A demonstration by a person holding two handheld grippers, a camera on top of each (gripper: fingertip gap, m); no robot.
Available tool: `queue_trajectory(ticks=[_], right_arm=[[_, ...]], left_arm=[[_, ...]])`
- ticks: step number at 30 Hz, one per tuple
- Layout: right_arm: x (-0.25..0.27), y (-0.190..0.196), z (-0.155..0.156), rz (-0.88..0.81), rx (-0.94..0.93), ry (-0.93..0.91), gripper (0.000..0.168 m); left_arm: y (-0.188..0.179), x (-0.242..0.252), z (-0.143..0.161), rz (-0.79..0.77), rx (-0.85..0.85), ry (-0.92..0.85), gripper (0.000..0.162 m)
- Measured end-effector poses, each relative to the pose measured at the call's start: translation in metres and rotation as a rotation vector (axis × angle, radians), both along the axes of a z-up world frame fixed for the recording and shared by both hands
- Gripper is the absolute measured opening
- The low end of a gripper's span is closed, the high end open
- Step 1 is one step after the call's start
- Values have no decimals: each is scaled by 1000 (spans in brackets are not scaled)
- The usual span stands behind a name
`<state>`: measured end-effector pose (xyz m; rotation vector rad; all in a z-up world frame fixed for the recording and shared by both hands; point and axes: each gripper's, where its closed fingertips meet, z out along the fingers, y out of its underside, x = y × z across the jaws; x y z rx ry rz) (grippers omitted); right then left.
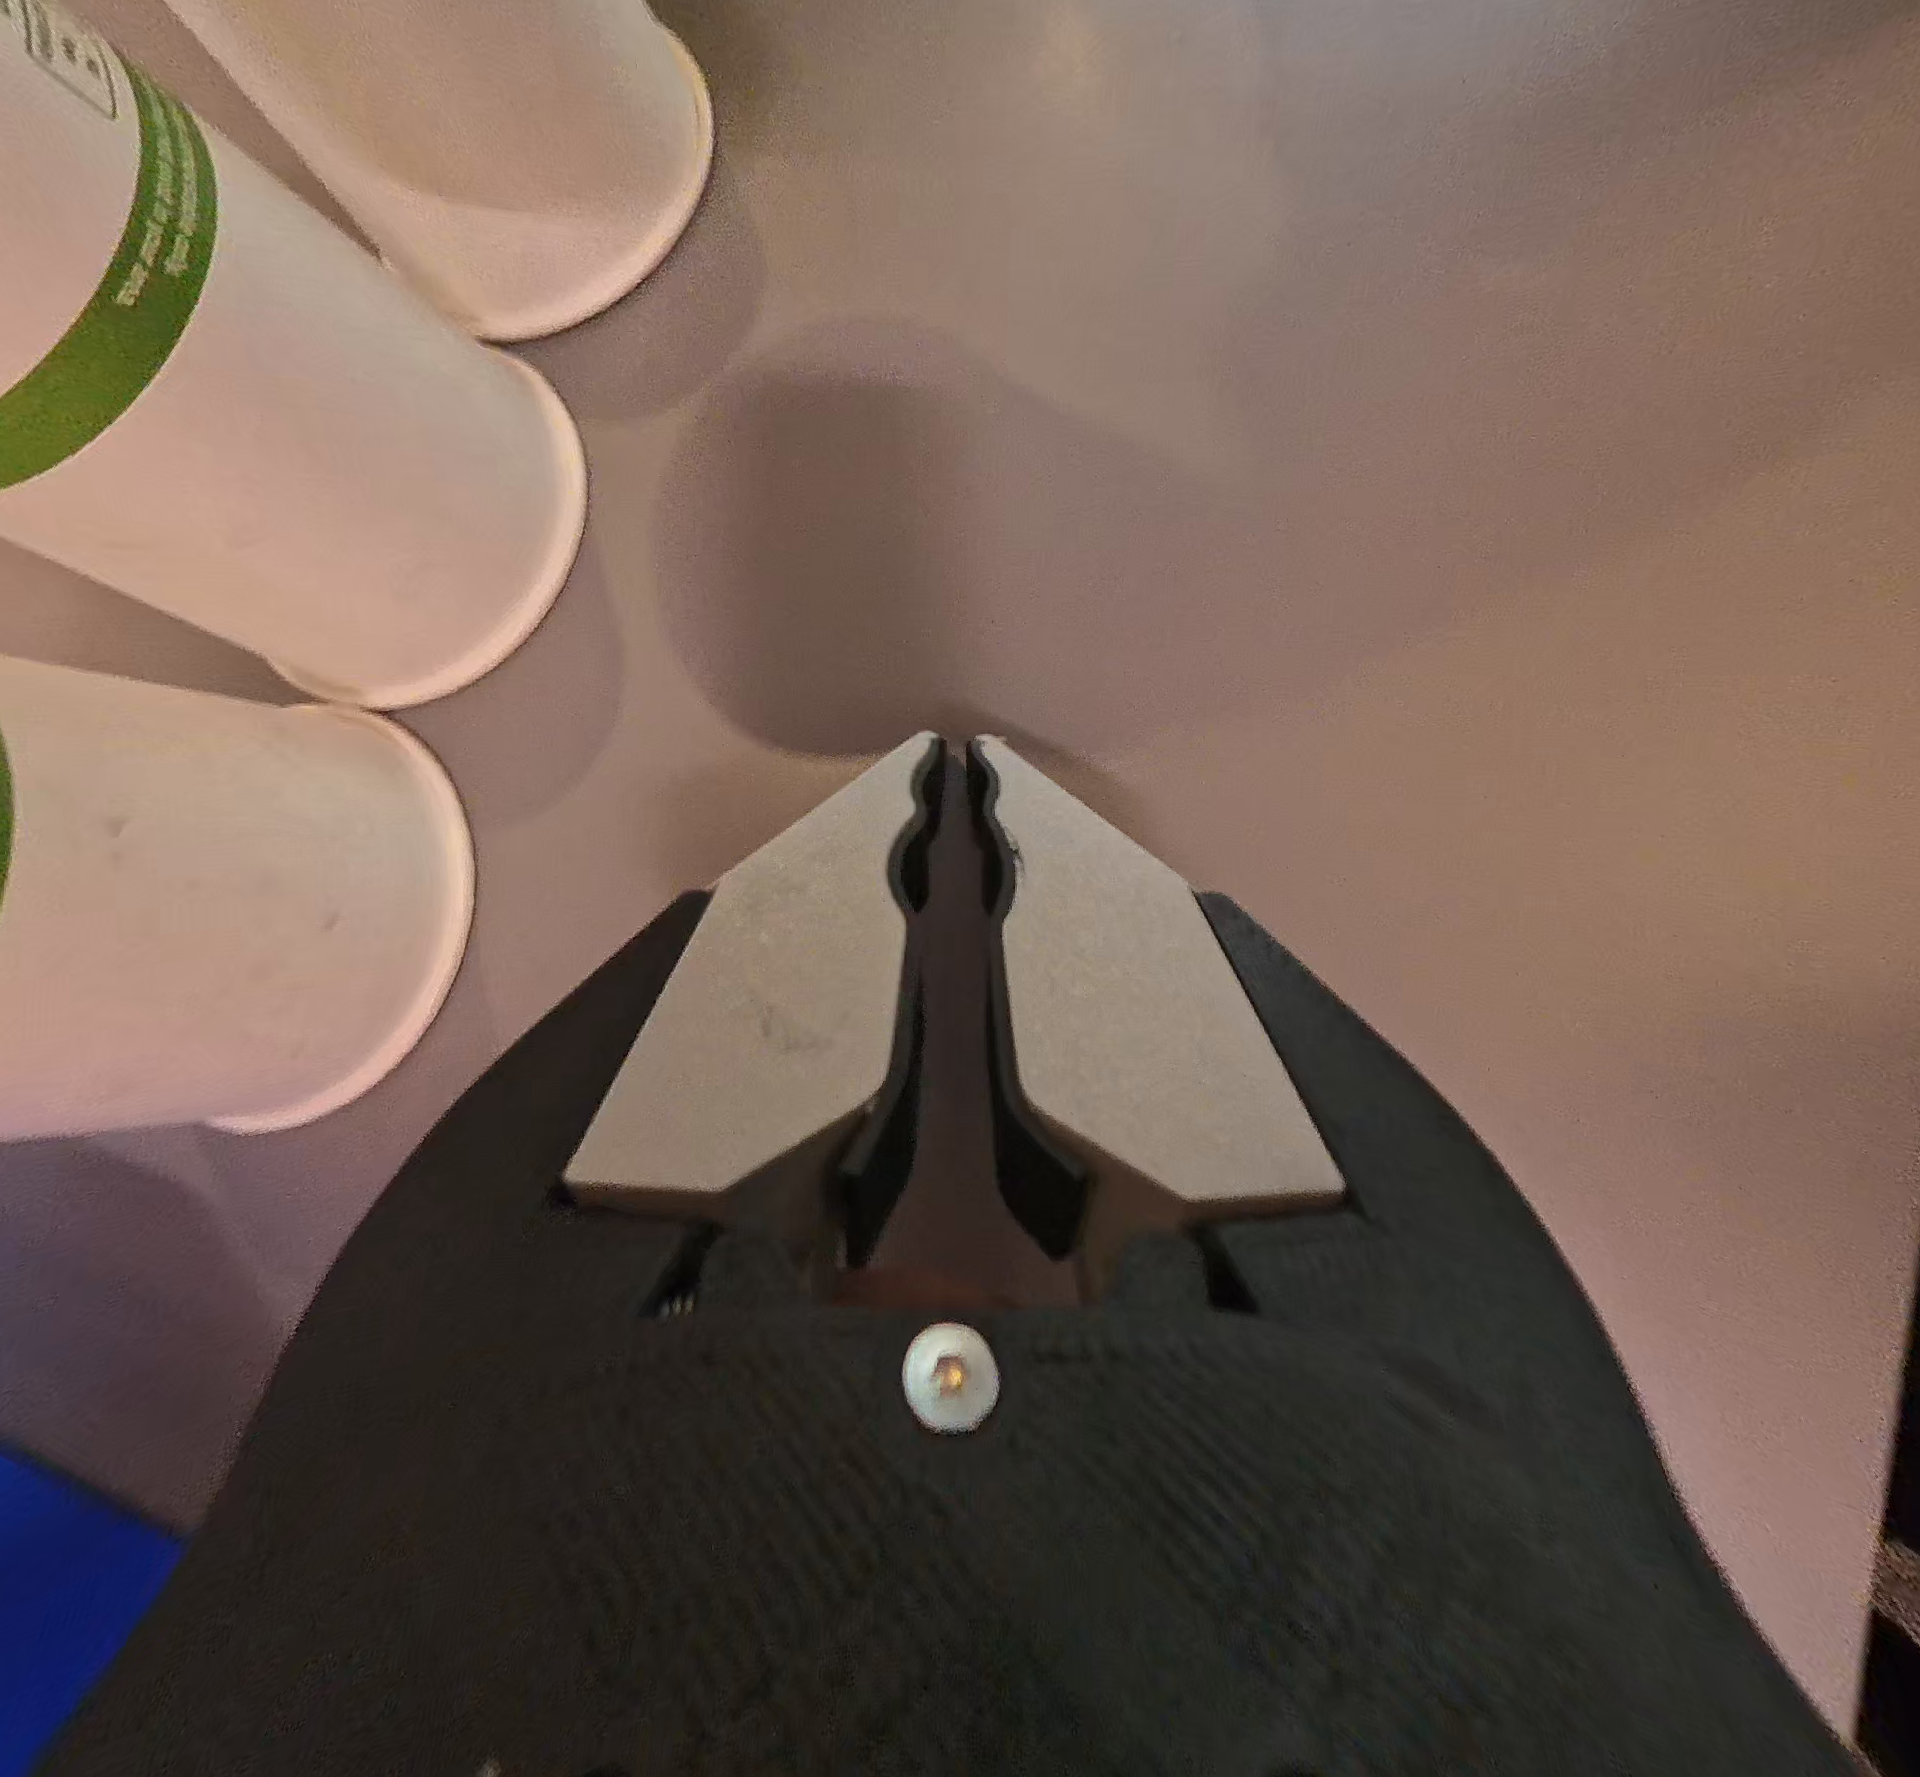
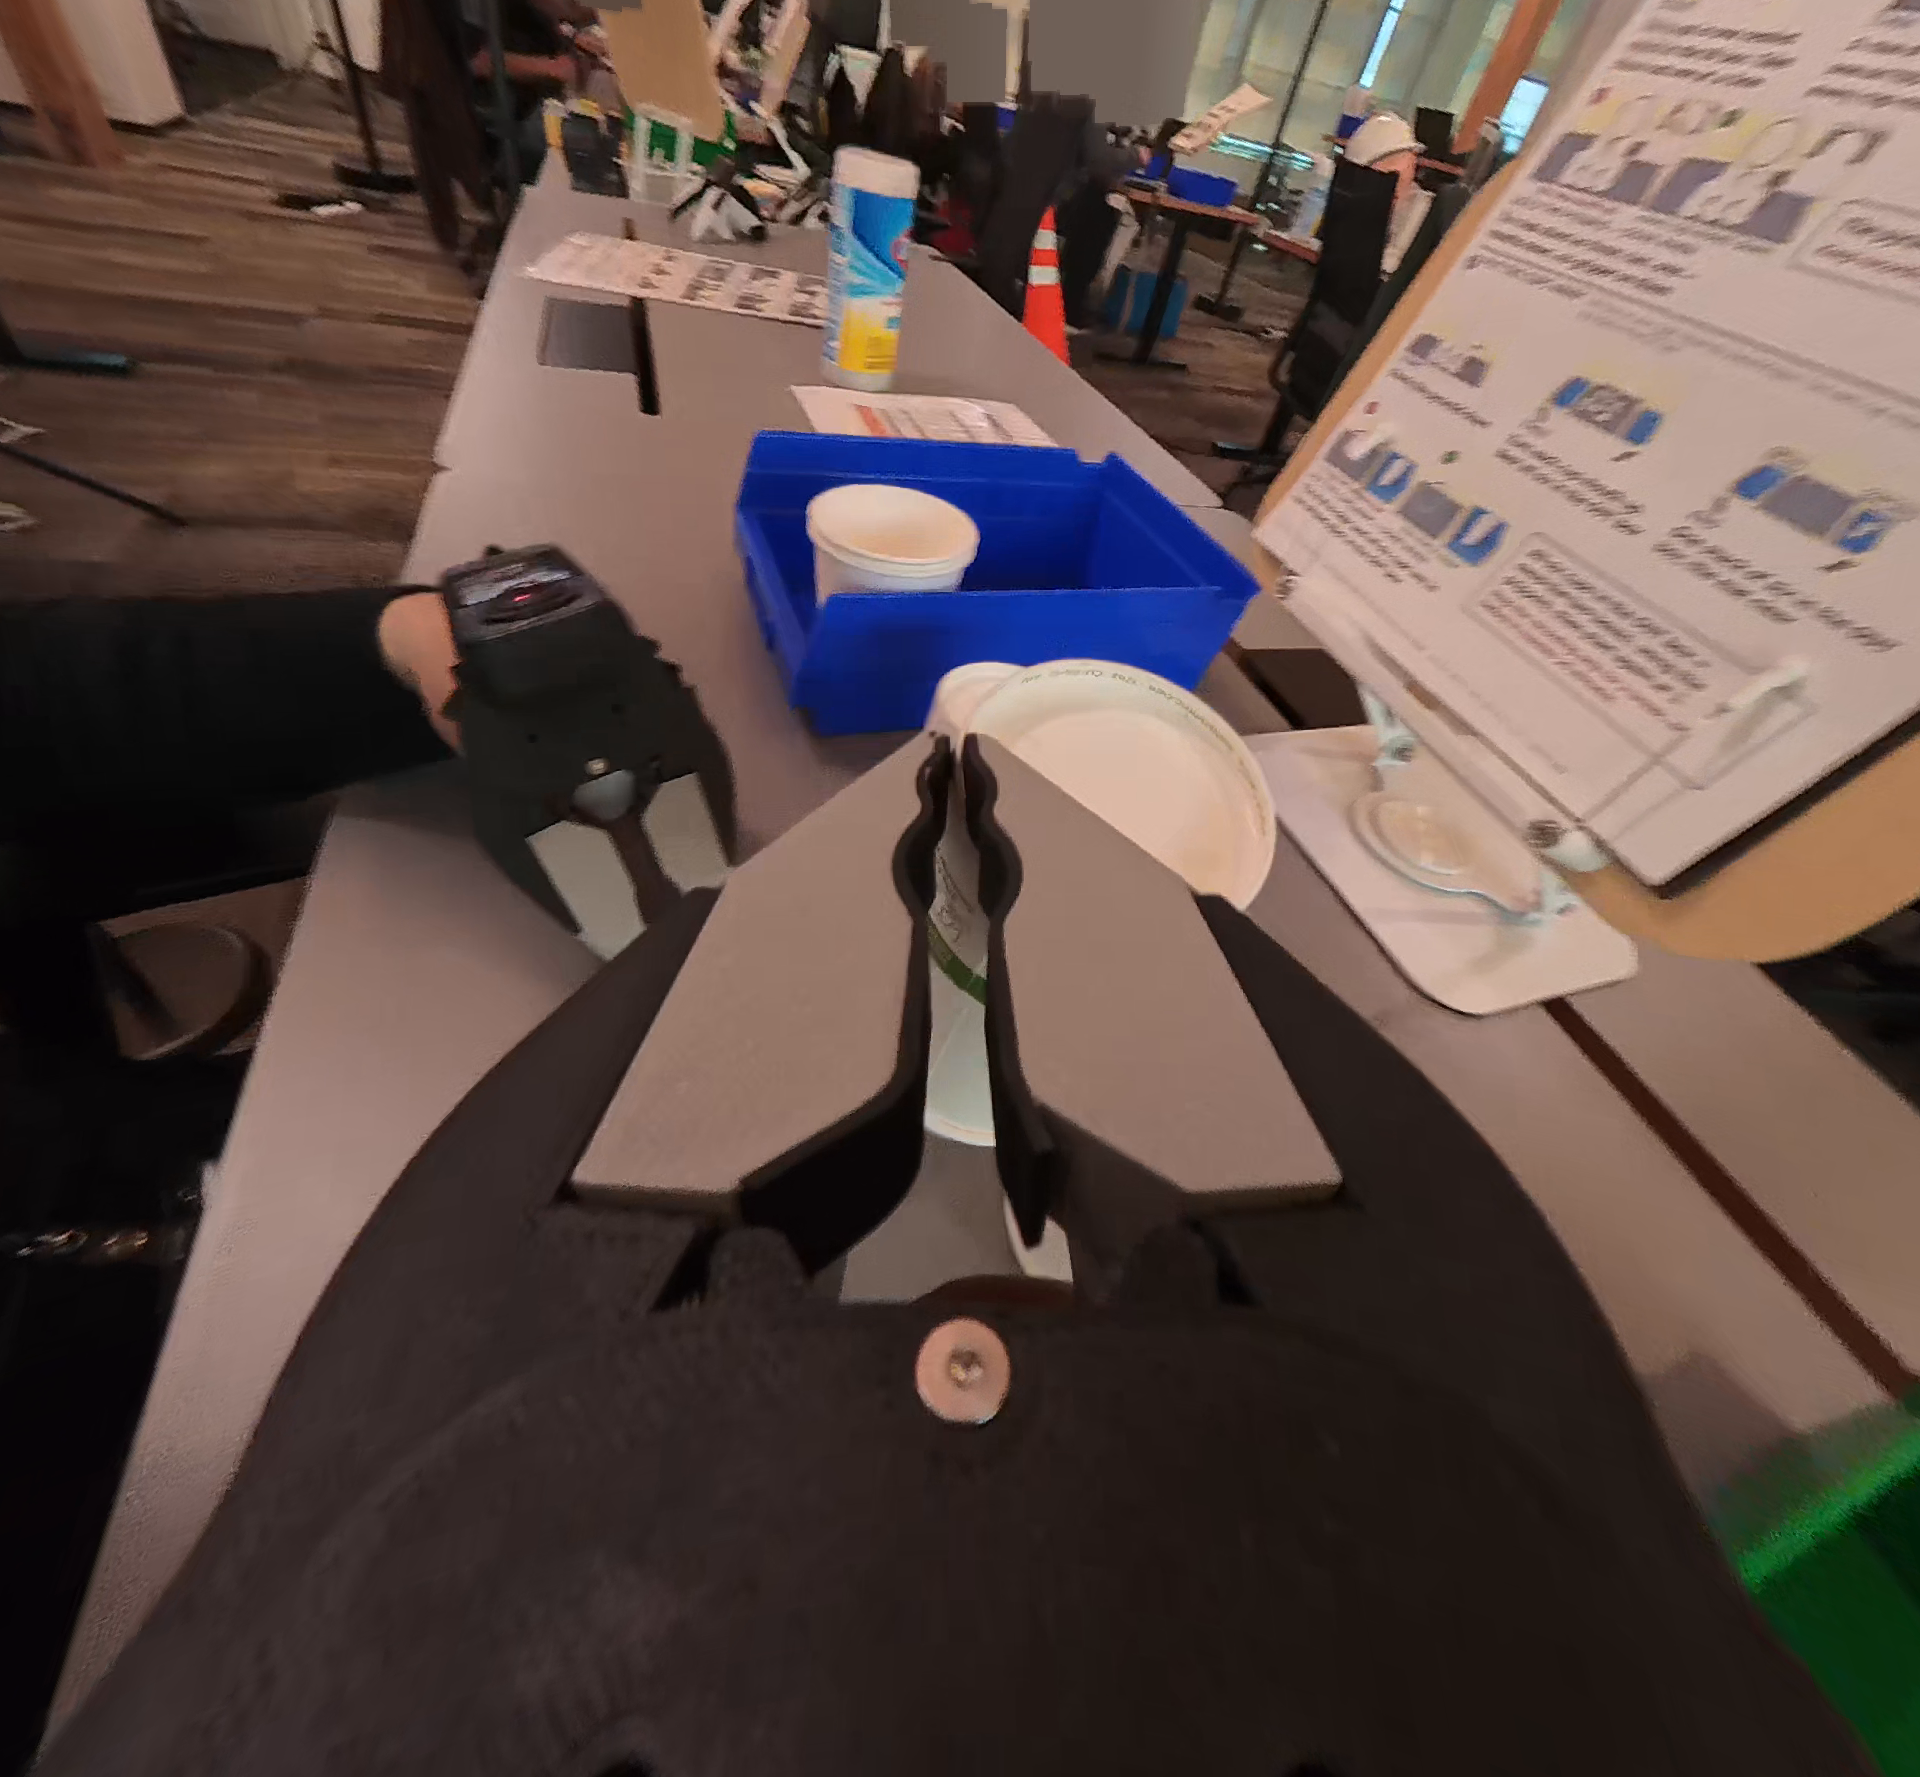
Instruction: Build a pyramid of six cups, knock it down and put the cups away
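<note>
In the left wrist view, the left hand-held gripper (image 1: 956, 748) is seen pressed together and empty over the surface (image 1: 1351, 480) beside three upside-down cups (image 1: 343, 522), while in the right wrist view a white cup (image 2: 1132, 771) is clamped at its wall by the right hand-held gripper (image 2: 954, 753), near the blue bin (image 2: 1039, 626) where another cup (image 2: 888, 543) stands.

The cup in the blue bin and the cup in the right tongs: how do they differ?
The cup in the bin stands upright, ungripped; the held cup is tilted, its mouth facing the camera, rim pinched by the right tongs. The first sits in the blue bin; the second hangs above the table. Both are white paper.
</note>
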<state>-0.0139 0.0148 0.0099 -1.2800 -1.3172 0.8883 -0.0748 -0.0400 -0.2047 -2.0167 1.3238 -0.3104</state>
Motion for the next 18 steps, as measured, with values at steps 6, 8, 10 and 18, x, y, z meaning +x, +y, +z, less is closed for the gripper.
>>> queue_trajectory(ticks=[6,8,10,18], right_arm=[[-13,39,29,-119,33,-74,0],[-19,39,34,-111,42,-84,0],[-21,43,32,-119,41,-142,0],[-32,57,25,-138,-8,-167,0]], left_arm=[[6,9,0,-8,8,-90,0],[4,10,0,-18,-8,-100,0],[2,11,0,-33,-19,-106,0],[3,11,1,-25,-75,-140,0]])
